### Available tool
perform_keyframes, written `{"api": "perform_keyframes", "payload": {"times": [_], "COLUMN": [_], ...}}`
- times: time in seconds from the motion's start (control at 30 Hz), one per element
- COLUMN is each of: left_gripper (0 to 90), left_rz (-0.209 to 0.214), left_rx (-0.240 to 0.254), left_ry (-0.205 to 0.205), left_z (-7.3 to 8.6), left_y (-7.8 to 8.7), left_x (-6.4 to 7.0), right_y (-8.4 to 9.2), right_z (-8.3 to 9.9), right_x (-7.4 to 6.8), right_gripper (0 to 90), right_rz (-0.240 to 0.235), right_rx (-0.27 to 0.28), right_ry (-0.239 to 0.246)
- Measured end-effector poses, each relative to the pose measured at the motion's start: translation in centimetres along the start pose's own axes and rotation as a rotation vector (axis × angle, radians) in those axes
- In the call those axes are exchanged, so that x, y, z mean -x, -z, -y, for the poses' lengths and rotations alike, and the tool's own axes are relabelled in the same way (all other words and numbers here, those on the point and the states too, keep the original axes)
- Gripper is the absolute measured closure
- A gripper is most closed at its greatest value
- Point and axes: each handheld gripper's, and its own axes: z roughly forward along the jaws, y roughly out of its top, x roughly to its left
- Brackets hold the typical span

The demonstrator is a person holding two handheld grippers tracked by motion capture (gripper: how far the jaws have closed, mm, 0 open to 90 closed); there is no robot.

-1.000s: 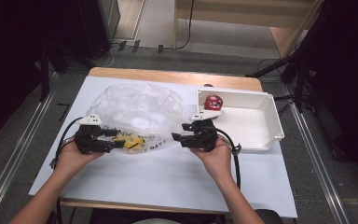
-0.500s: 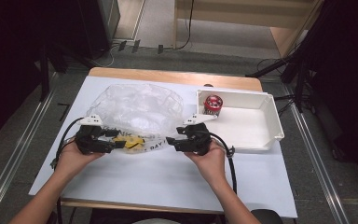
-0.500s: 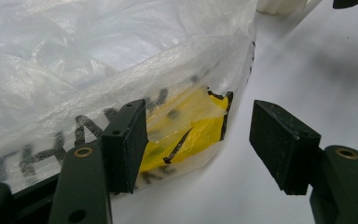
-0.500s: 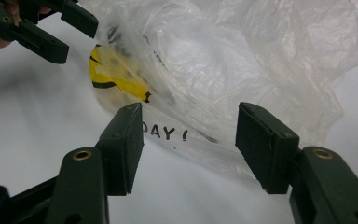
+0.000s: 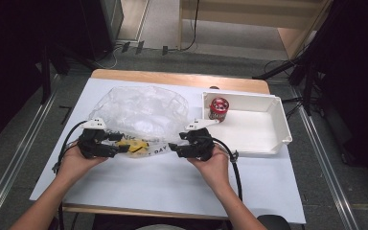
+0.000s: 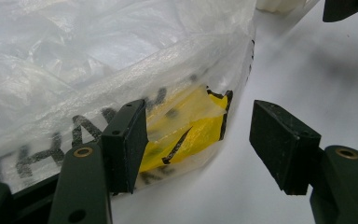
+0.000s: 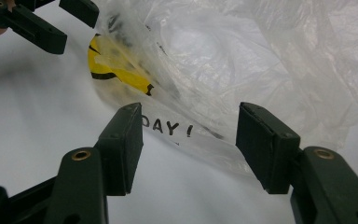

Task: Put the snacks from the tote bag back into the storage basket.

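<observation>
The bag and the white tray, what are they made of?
The bag looks like thin, see-through plastic film: it is crinkled and shiny, with black letters and a yellow print on it. The white tray looks like hard, smooth plastic with straight walls and a dull sheen, though I can't be sure of that from here.

Black letters on the plastic bag (image 6: 121,60) crumpled and partly covered by a black pad, yellow picture (image 7: 116,65) folded so its shape is unclear, red can (image 5: 218,109) label too small to read, bag top cut off
</observation>
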Motion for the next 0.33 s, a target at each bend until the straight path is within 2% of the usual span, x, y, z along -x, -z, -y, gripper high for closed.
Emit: {"api": "perform_keyframes", "payload": {"times": [0.33], "left_gripper": [37.3], "left_rz": [0.009], "left_rx": [0.003], "left_ry": [0.003], "left_z": [0.02], "left_y": [0.04], "left_x": [-0.1], "right_y": [-0.26], "right_z": [0.07], "right_x": [0.02], "right_gripper": [42.4], "right_rz": [-0.005], "right_rx": [-0.012], "right_ry": [0.008]}}
